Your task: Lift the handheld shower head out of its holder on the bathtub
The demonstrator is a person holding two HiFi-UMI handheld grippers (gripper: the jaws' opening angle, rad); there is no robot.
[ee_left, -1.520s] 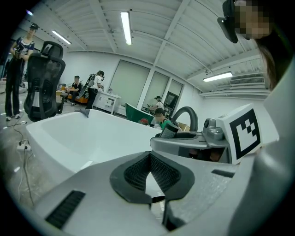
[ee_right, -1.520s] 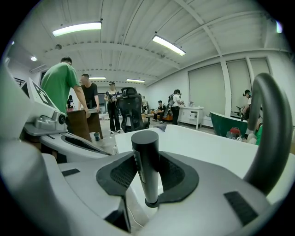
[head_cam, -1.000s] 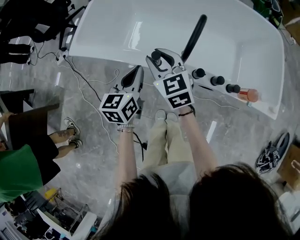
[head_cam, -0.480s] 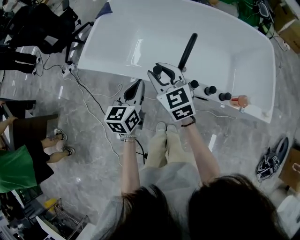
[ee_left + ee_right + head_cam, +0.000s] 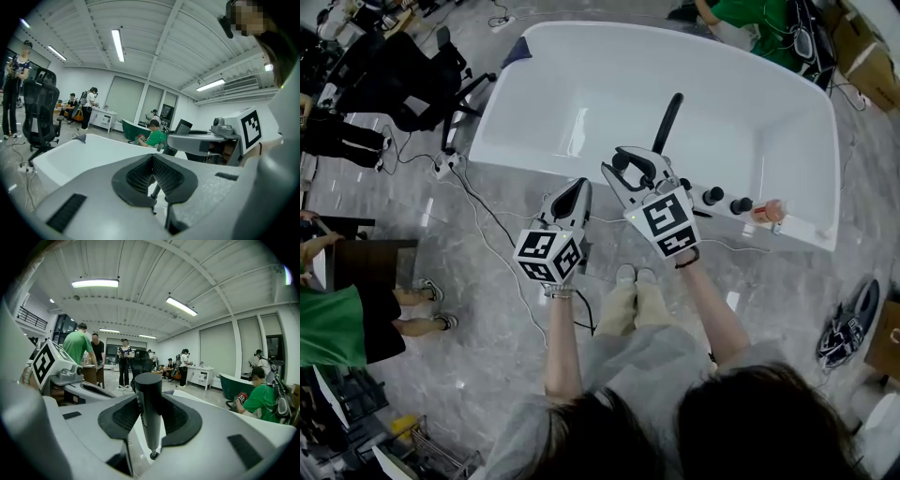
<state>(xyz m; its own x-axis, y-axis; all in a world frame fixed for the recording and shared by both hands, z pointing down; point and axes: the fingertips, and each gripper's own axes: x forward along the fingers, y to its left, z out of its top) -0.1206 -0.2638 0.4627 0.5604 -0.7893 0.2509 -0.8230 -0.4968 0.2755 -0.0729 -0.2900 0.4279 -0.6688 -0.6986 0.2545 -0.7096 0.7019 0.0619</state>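
The right gripper (image 5: 639,161) has its 2 fingers (image 5: 180,420) clamped on the black shower head (image 5: 668,120). In the right gripper view the handle stands between the pads, one pad on each side.

The shower head is a long, thin stick. In the head view it runs from the right gripper up and a little to the right, out over the white bathtub (image 5: 517,155). The fingers hold it low on the handle, so most of its length sticks out past them. The right gripper view shows the small round bottom end just below the pads.

The holder cannot be seen in any view. It may be hidden under the right gripper, close to the 2 black knobs (image 5: 713,195) on the bathtub edge. So it is not sure that the bottom end is all the way out, but it looks free. The next move should go along the handle's length, up and away from the bathtub edge, and not sideways.

The left gripper (image 5: 572,192) is just beside the right one, over the floor. Its fingers (image 5: 136,176) are close together with nothing held. The right gripper is the nearer one and does the job by itself.
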